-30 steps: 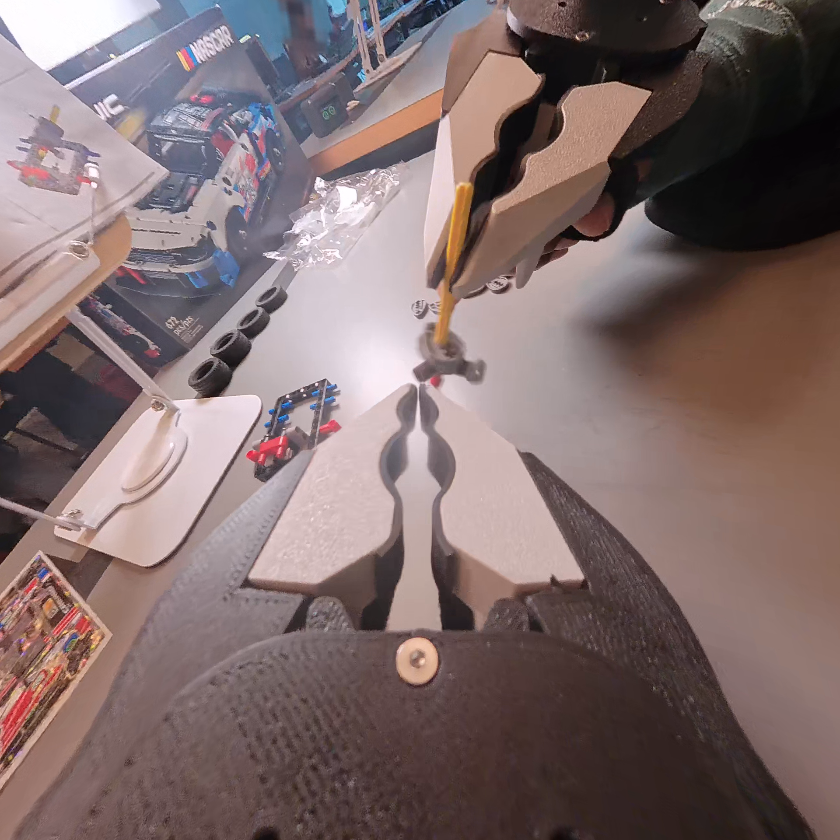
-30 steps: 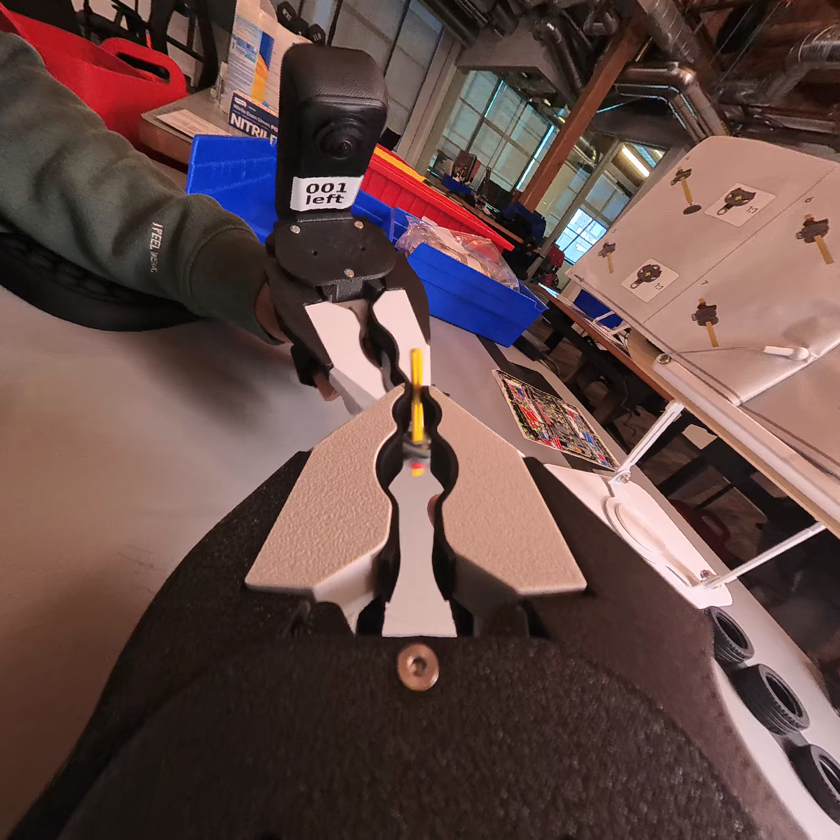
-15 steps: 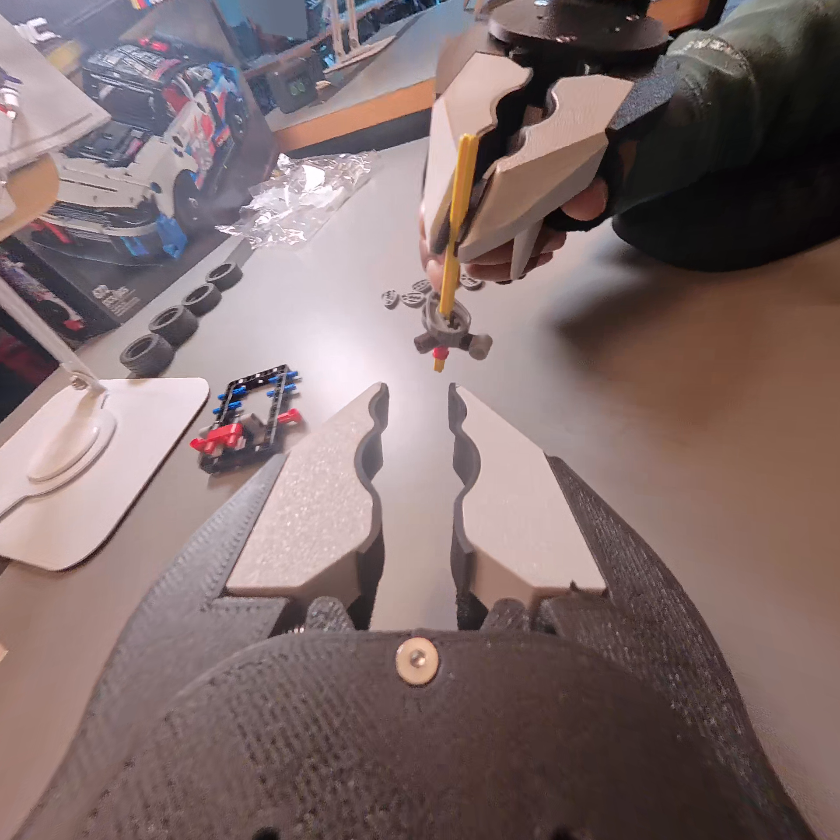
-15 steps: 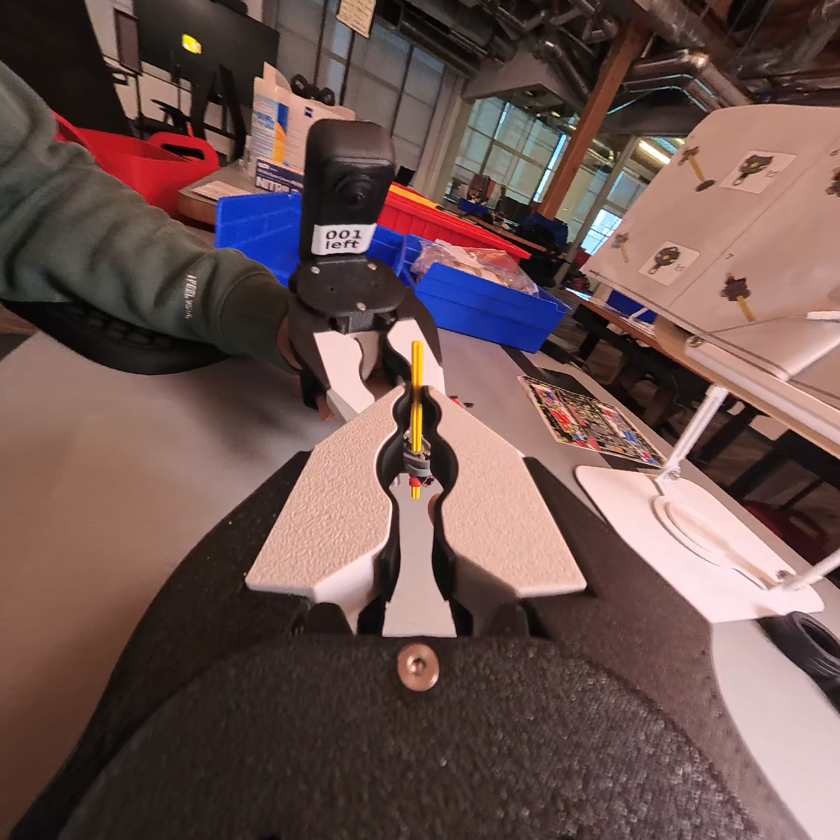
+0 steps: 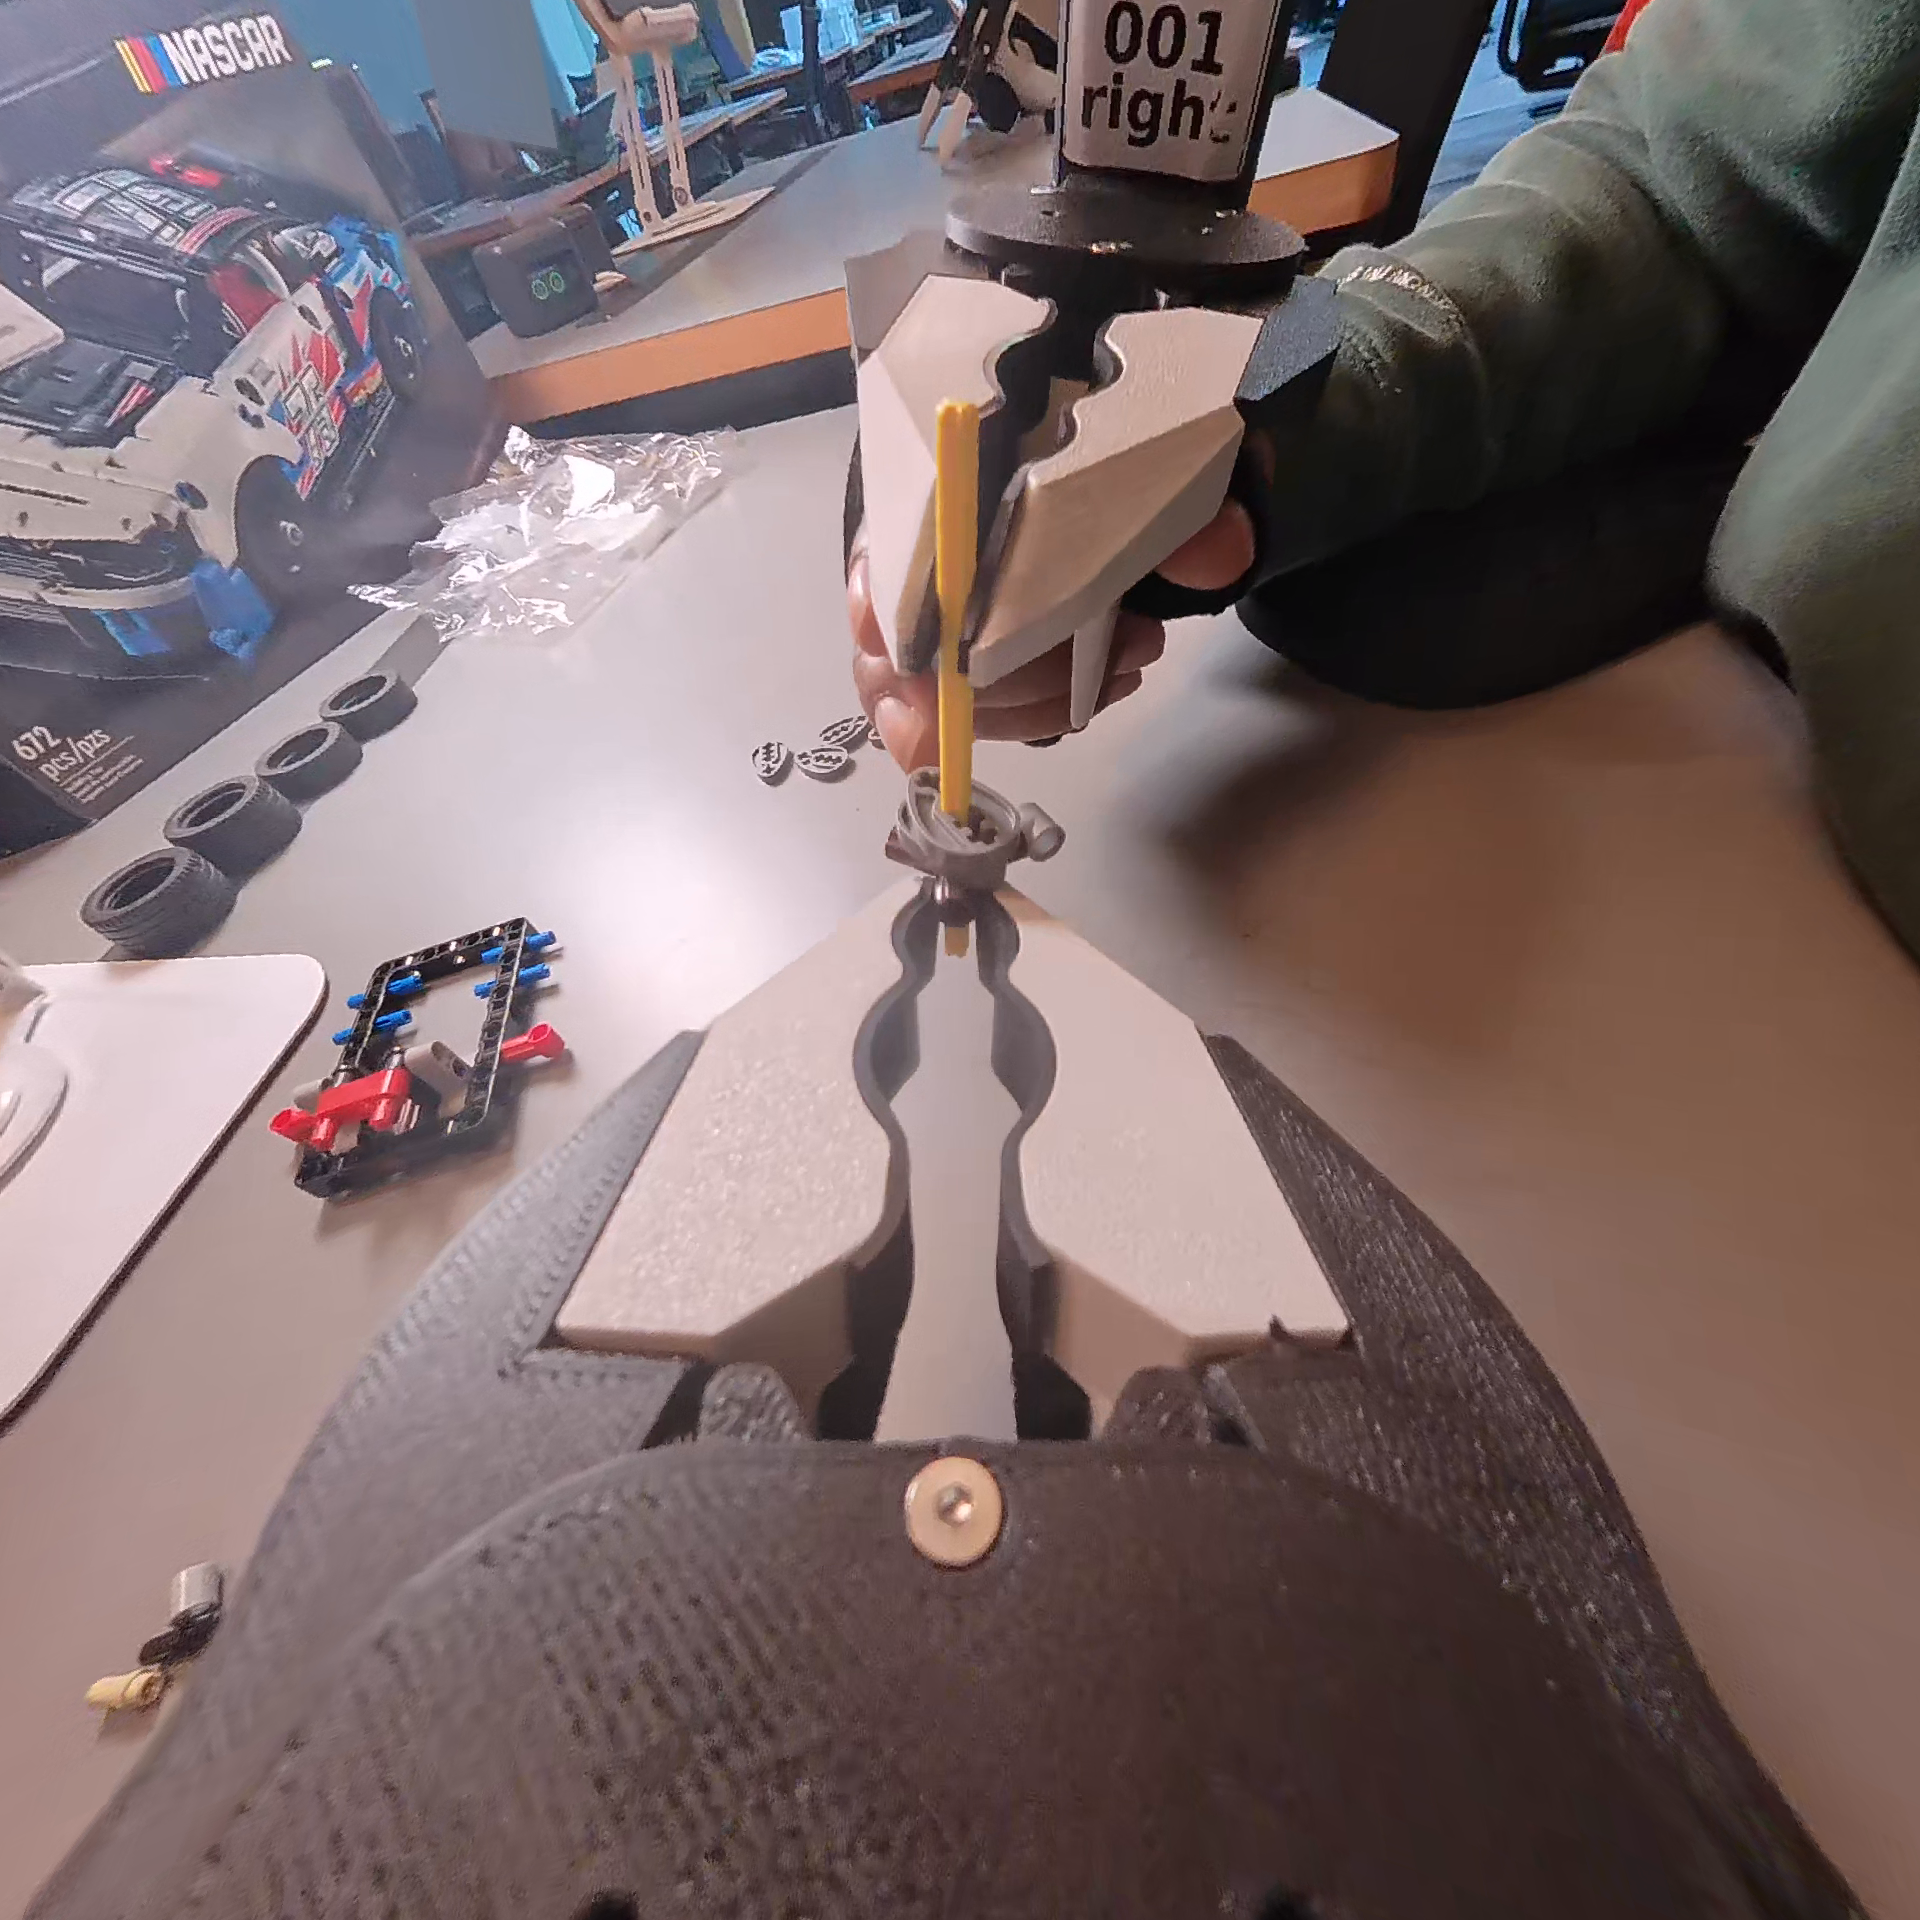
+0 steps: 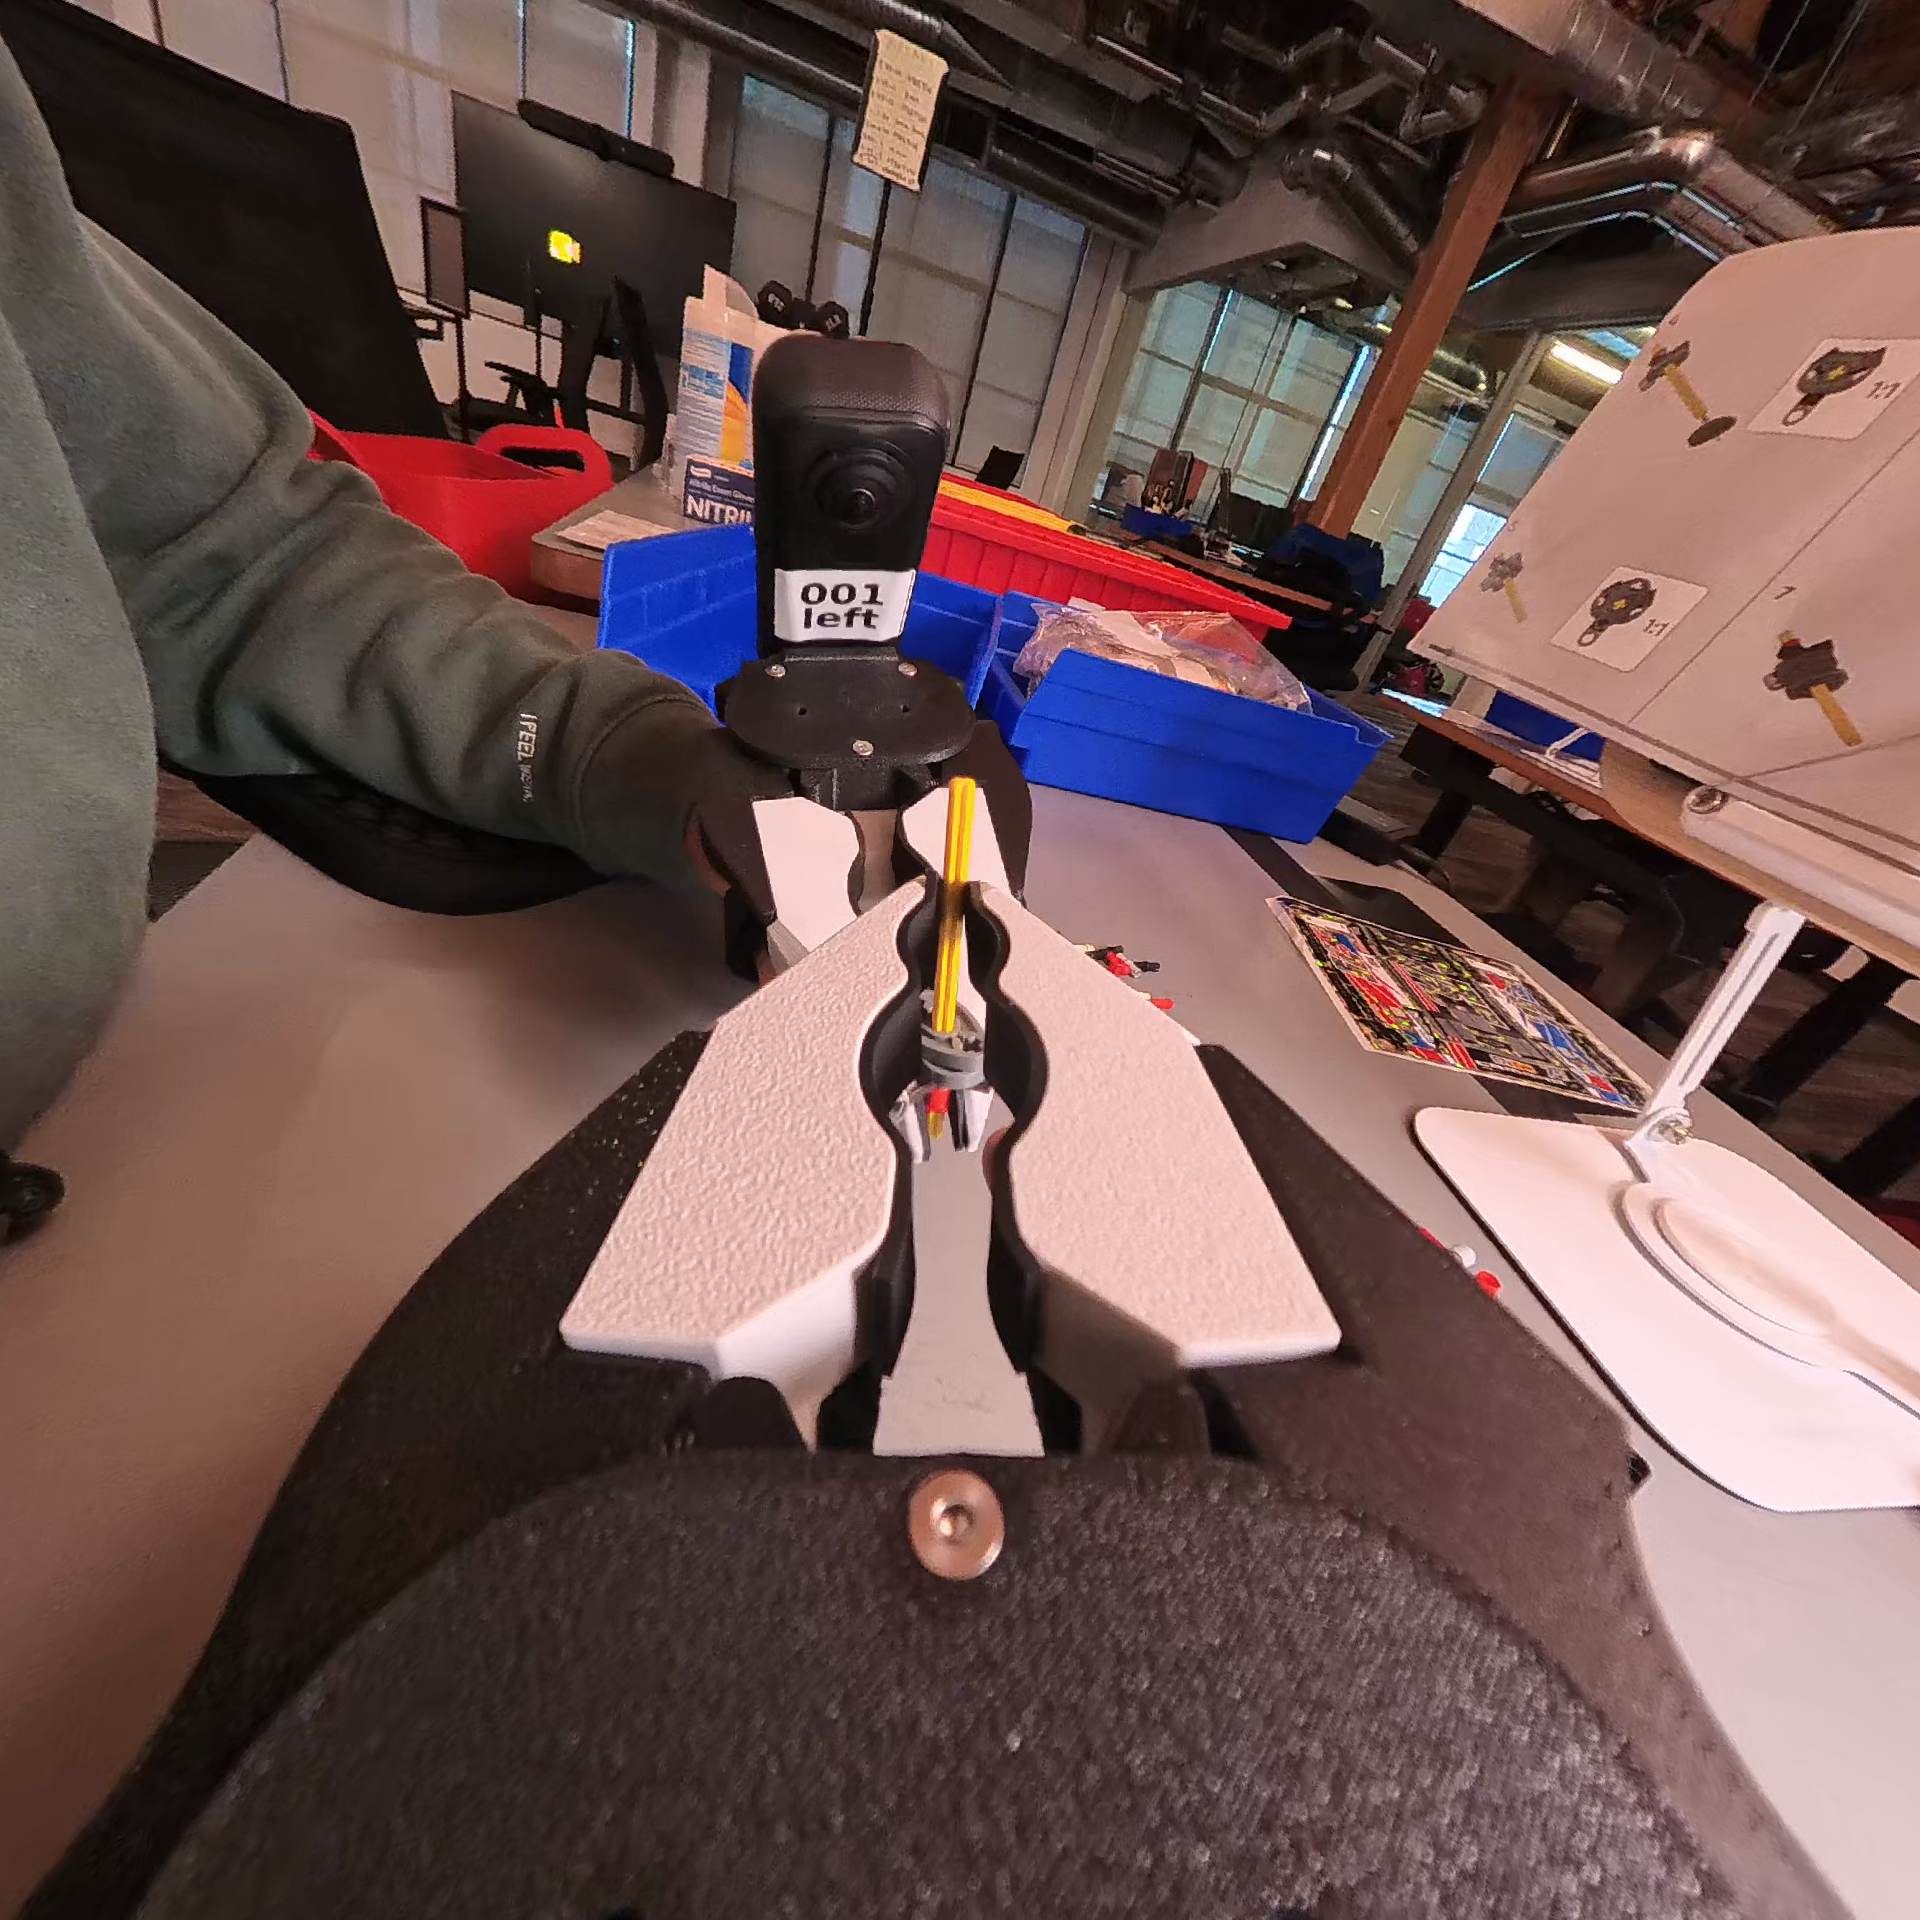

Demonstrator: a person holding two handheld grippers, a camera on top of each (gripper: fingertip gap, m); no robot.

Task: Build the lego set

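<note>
Right gripper [image 5: 940,649]: was seen closed on the yellow axle [image 5: 955,613], which was held upright above the table [image 5: 1455,1039].
Axle: was passed down through a grey hub [image 5: 961,831]; its lower tip was seen below the hub, at the tips of the left gripper [image 5: 954,914].
Left gripper: its fingers were drawn narrow around the small dark stub under the hub; a firm pinch could not be told with certainty, but contact was suggested in both views.
Right wrist view: the axle [image 6: 954,883] was shown between the closed fingertips of the right gripper [image 6: 951,904], with the hub [image 6: 948,1055] and a red bit below it.
Frame [image 5: 436,1060]: a black lego frame with blue pins and red parts was laid flat on the table, left of the left gripper, beside the white stand base [image 5: 125,1122].
Tyres [image 5: 234,826]: four black tyres were lined up near the box [image 5: 187,343].
Box: a racing car was pictured on it; printed writing and a brand mark were borne, not repeated here.
Bag [image 5: 551,520]: an empty clear bag was left beside the box.
Small parts [image 5: 816,753]: grey discs were lying behind the hub, near the hand.
Labels: a white sticker with writing was carried on each gripper's camera [image 6: 847,488].
Booklet [image 6: 1714,540]: open instruction pages were held on the stand at right.
Sticker sheet [image 6: 1455,997]: was laid flat beneath the booklet.
Bins [image 6: 1143,707]: blue and red bins were set at the far edge.
</note>
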